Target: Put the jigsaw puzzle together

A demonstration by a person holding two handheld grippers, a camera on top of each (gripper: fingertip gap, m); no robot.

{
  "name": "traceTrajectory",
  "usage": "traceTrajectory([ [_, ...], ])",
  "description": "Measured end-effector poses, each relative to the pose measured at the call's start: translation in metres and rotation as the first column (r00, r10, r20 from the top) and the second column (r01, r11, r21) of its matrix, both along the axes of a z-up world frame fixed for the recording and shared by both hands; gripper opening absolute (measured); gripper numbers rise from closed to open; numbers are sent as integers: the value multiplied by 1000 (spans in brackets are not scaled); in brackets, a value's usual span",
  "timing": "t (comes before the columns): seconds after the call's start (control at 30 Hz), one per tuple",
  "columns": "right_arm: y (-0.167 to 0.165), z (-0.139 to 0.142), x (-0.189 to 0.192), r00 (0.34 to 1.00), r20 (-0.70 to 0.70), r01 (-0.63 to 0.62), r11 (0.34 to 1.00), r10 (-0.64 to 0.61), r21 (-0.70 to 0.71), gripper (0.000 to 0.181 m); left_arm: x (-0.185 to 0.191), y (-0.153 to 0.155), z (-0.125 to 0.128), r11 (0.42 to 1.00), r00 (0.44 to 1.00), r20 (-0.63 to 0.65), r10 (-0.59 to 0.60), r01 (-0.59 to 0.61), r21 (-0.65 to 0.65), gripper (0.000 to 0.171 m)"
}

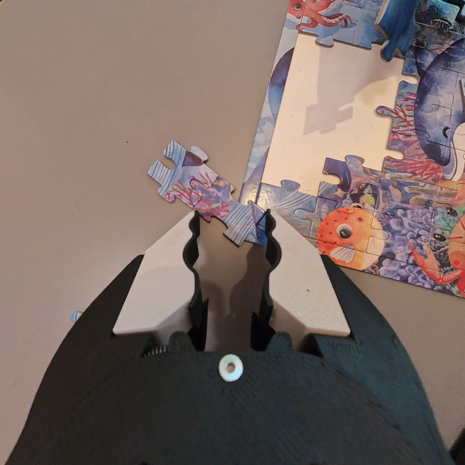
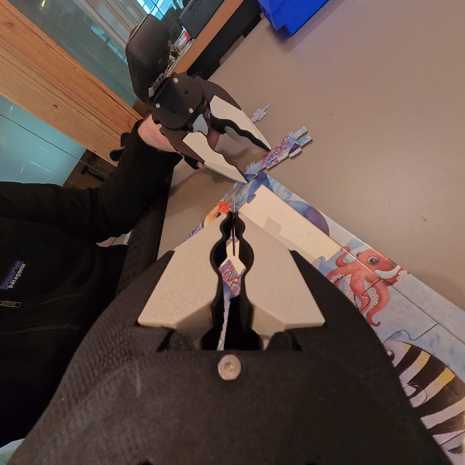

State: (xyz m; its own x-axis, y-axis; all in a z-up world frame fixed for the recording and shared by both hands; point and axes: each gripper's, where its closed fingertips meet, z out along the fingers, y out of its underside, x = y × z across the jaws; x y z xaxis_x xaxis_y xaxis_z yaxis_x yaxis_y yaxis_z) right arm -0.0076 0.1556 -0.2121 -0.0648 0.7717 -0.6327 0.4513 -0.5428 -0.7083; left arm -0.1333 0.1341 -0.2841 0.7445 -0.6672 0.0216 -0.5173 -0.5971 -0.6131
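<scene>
Left wrist view: the left gripper [image 1: 232, 214] hangs over a grey table [image 1: 88, 88] with its fingers spread wide and nothing between them. Just past the fingertips lies a loose strip [image 1: 198, 191] of joined pieces (blue stripes, red coral), angled away from the tray [image 1: 266, 141], with its near end touching or overlapping the tray's near corner. The tray is the landmark here: its cream floor is bare in the middle, while joined pieces fill its near edge, among them an orange pufferfish [image 1: 349, 236] close to the right fingertip. A dark blue dolphin [image 1: 437, 108] sits deeper in the tray, and a red octopus [image 1: 317, 12] fills the far corner. Above the tray's far side the right gripper's piece [image 1: 400, 32] shows as a dark blue shape off the surface. One small piece [image 1: 76, 315] peeks out beside the left gripper's body, well apart from the tray.

In the right wrist view the right gripper [image 2: 233, 216] is over the tray [image 2: 281, 221], its fingers nearly together and clamped on a thin piece [image 2: 233, 234] seen edge-on. The left gripper [image 2: 259, 164] shows beyond the tray's corner, held by a hand [image 2: 153, 137] in a black sleeve, its tips down at the strip [image 2: 289, 146]. The octopus [image 2: 362, 276] lies beside the right finger.
</scene>
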Motion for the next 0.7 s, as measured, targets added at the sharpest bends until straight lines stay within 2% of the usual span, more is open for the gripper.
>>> traceTrajectory([
  [0.17, 0, 1, 1, 1000, -1, 2, 1000, -2, 4, 0, -1, 0, 1, 1000, 1000, -5, 0, 0, 19, 44],
  [0.2, 1, 1, 1, 1000, -2, 5, 1000, -5, 4, 0, -1, 0, 2, 1000, 1000, -6, 2, -1, 24, 31],
  [0.7, 8, 2, 7, 1000, -5, 25, 1000, -25, 3, 0, -3, 3, 6, 998, 1000, -16, -8, 9, 67, 30],
])
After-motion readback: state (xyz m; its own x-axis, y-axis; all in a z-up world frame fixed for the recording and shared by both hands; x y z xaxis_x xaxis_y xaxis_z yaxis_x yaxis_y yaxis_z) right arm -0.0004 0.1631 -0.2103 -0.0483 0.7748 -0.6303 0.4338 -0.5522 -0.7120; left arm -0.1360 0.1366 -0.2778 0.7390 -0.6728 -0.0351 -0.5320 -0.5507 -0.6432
